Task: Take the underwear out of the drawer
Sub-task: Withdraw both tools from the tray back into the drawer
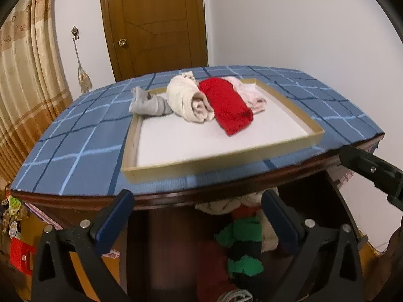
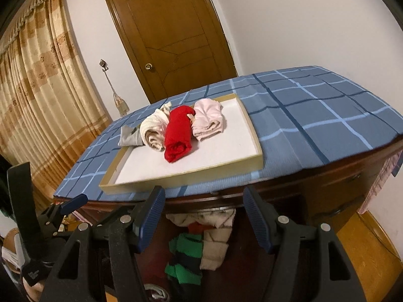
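Note:
Below the dresser top, the open drawer (image 1: 163, 251) holds a jumble of underwear: a green-and-black striped piece (image 1: 241, 241) (image 2: 186, 259), a whitish one (image 1: 221, 205) and a beige one (image 2: 216, 239). My left gripper (image 1: 199, 216) hangs open over the drawer with nothing between its blue pads (image 1: 118, 216). My right gripper (image 2: 204, 216) is open too, just above the same pile, empty. On the dresser top a shallow tray (image 1: 216, 158) (image 2: 181, 176) carries rolled pieces: grey (image 1: 147, 104), cream (image 1: 186, 100), red (image 1: 229, 105) (image 2: 177, 136) and pink (image 2: 207, 118).
A blue checked cloth (image 1: 75, 151) (image 2: 314, 115) covers the dresser top; its dark wooden front edge (image 1: 163, 198) runs just ahead of both grippers. Behind stand a brown door (image 1: 156, 25), a white wall and a golden curtain (image 2: 37, 88). The right gripper's black body (image 1: 372, 173) shows at the left wrist view's right.

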Available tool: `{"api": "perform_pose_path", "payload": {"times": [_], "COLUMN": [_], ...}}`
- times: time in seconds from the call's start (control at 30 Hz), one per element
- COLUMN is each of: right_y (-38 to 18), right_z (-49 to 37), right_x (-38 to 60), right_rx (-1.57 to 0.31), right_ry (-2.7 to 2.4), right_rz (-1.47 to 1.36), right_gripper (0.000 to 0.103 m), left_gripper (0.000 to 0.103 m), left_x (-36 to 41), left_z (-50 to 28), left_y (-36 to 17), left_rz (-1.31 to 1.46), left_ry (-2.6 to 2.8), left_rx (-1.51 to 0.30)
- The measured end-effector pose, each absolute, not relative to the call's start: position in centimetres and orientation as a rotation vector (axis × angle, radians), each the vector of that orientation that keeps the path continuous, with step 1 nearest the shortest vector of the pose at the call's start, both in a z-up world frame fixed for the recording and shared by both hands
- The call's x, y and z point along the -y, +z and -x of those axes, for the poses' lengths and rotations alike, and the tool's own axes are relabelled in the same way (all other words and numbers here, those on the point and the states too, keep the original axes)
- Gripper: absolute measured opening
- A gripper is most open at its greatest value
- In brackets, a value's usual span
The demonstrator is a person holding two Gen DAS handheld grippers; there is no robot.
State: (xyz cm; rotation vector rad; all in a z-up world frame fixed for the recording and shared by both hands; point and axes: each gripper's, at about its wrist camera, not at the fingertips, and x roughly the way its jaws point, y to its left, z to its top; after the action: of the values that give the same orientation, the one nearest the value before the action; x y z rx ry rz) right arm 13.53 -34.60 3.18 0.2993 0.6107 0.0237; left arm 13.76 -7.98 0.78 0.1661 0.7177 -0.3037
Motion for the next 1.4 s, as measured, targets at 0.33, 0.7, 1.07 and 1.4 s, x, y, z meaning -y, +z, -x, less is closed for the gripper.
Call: {"api": "perform_pose_path", "payload": {"times": [0.33,0.7,1.07,1.4], "right_y": [0.5,-2.8,-5.5,-6.1], "right_z": [-11.0,-9.7,-8.8,-7.9], "right_x": [34.0,34.0,34.2,36.5], "right_rx": [-0.660,-0.729,-0.813,-0.875], "right_ry": [0.019,0.003,0.000,-0.029], "right_rz": [-0.310,-0.324,-0.321,-0.282], "right_gripper": [0.067,0.067,0.067,0.067], "left_gripper": [0.103,0.103,0.103,0.103], "left_x": [6.9,4.4,3.5,3.2], "left_z": [-11.6,-10.5,-9.9,-10.5], "left_y": [-1.5,-4.5,-7.2,-8.6], "left_rz": [-0.175,-0.181,-0.227,-0.249], "left_ry": [-0.293,-0.248,-0.230,-0.229], "left_rx": [-0.765,-0.842,-0.923,-0.983]}}
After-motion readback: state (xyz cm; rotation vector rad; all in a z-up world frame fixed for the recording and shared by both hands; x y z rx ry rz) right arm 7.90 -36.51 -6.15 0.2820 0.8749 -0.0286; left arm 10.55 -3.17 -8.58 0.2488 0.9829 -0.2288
